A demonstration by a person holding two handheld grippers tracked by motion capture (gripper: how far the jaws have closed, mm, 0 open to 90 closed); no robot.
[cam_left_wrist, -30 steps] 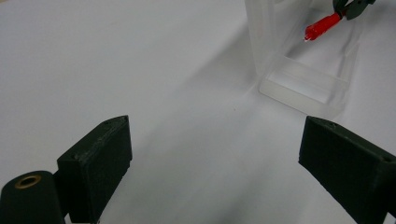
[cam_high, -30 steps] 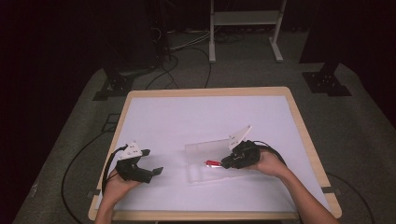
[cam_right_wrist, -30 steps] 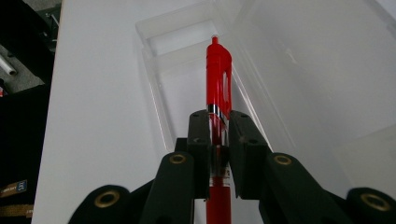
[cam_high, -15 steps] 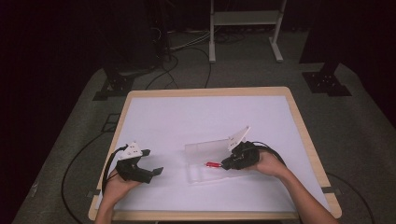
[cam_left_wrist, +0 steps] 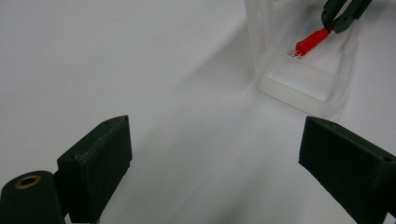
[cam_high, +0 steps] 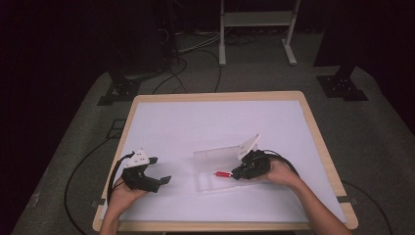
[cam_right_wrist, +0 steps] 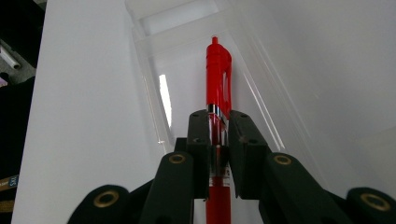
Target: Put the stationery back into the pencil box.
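From the high view, the worktop (cam_high: pixel 195 122) is a smooth white sheet framed in pale wood. A clear plastic box (cam_high: pixel 215 169), shallow and rectangular with its lid open, lies toward the near edge, right of centre. The right gripper (cam_high: pixel 237 174) holds a red pen (cam_high: pixel 222 174) over the box, while the left gripper (cam_high: pixel 159 170) rests near the near-left corner, jaws spread.

In the left gripper view, two blocky matte black jaws stand wide apart with bare white surface between them. Beyond them the box (cam_left_wrist: pixel 303 86) shows frosted, thick walls, and the pen's (cam_left_wrist: pixel 310 42) red end dips inside it.

In the right gripper view, the jaws pinch the pen (cam_right_wrist: pixel 218 79) around its barrel. It is glossy red plastic with a clip and a metal band, pointing along the transparent box (cam_right_wrist: pixel 187 60).
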